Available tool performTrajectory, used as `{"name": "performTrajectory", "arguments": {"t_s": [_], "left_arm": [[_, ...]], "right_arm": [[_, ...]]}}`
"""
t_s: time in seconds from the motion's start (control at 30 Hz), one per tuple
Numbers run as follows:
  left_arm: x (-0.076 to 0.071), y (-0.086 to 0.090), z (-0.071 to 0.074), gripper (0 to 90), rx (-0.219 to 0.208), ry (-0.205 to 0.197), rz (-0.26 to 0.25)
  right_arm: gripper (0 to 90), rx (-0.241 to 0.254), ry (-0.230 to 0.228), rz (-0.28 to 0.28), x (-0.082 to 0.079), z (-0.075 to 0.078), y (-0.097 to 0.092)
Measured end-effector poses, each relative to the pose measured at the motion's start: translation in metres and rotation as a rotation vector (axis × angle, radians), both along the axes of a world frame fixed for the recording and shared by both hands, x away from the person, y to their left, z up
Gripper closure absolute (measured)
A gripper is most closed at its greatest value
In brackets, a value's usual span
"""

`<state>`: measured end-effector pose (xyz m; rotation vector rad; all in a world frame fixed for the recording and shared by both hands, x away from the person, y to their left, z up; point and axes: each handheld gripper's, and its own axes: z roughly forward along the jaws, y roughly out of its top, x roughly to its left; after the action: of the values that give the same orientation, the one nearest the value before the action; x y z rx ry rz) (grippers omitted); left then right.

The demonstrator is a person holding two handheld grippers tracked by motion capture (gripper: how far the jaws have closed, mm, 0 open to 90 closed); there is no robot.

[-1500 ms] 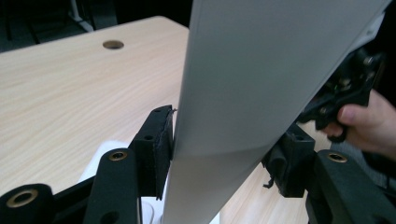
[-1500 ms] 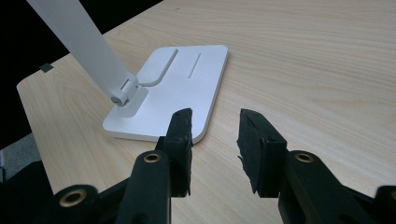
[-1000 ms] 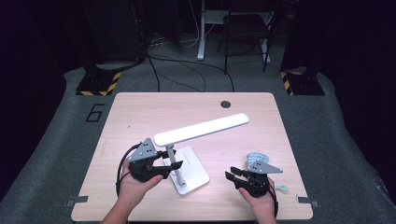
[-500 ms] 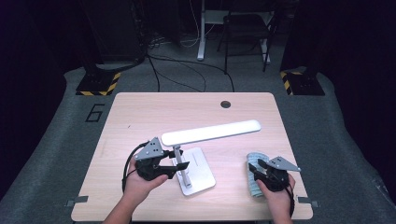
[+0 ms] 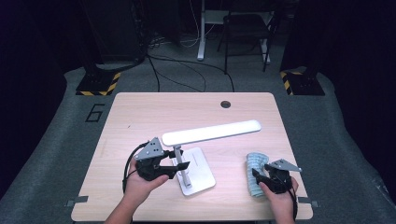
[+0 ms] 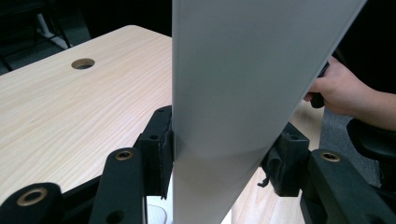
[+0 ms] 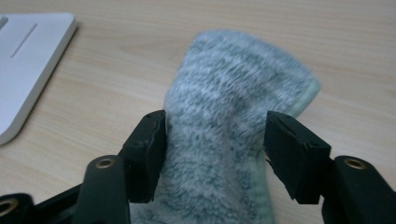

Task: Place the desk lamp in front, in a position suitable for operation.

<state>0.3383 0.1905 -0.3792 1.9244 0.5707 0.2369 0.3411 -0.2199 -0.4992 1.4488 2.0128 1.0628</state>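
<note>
Your right tool [image 5: 259, 178] has just been opening, its jaws loose around a grey cloth [image 5: 254, 173] right of the lamp [image 5: 198, 154]. Your left tool [image 5: 180, 166] clamps the lamp's white arm.

A light wooden desk [image 5: 140, 112] with a round cable hole [image 5: 226, 104] near its far edge stands on grey carpet [image 5: 60, 140]. A painted number six [image 5: 95, 112] marks the floor at the left of the frame. Two black-and-yellow striped blocks [image 5: 98, 86] sit at the upper left and upper right. Behind, in dim light, cables [image 5: 177, 70] trail across the floor beside a dark chair [image 5: 245, 28] and a white post [image 5: 203, 28].
</note>
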Motion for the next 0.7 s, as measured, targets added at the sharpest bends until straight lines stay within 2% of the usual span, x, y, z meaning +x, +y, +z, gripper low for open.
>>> {"name": "performTrajectory", "arguments": {"t_s": [0.03,0.13,0.2,0.33,0.43,0.47,0.5,0.53,0.7], "left_arm": [[0.0,0.0,0.0,50.6,-0.004,0.005,0.004],[0.001,-0.001,0.0,50.1,-0.006,0.006,0.003],[0.001,0.0,0.001,50.0,-0.008,0.004,0.001],[0.001,0.001,0.005,48.2,-0.025,-0.002,-0.003],[0.001,0.0,0.007,49.1,-0.016,-0.014,-0.003],[0.002,0.0,0.007,50.4,-0.014,-0.014,-0.006],[0.002,0.0,0.008,50.4,-0.013,-0.014,-0.008],[0.002,0.001,0.007,50.8,-0.01,-0.018,-0.013],[0.002,0.001,0.007,51.3,-0.014,-0.033,-0.023]], "right_arm": [[38.7,0.0,0.0,0.0,0.0,0.0,0.0],[38.2,-0.019,0.065,0.035,0.003,-0.009,0.007],[38.2,-0.024,0.071,0.041,0.003,-0.011,0.008],[41.3,-0.032,0.074,0.05,0.005,-0.013,0.01],[48.7,-0.03,0.072,0.057,0.005,-0.013,0.011],[54.8,-0.031,0.079,0.07,0.005,-0.012,0.011],[54.8,-0.031,0.079,0.07,0.005,-0.012,0.011],[58.8,-0.03,0.063,0.071,0.005,-0.011,0.012],[62.6,-0.02,0.049,0.092,0.005,-0.01,0.015]]}}
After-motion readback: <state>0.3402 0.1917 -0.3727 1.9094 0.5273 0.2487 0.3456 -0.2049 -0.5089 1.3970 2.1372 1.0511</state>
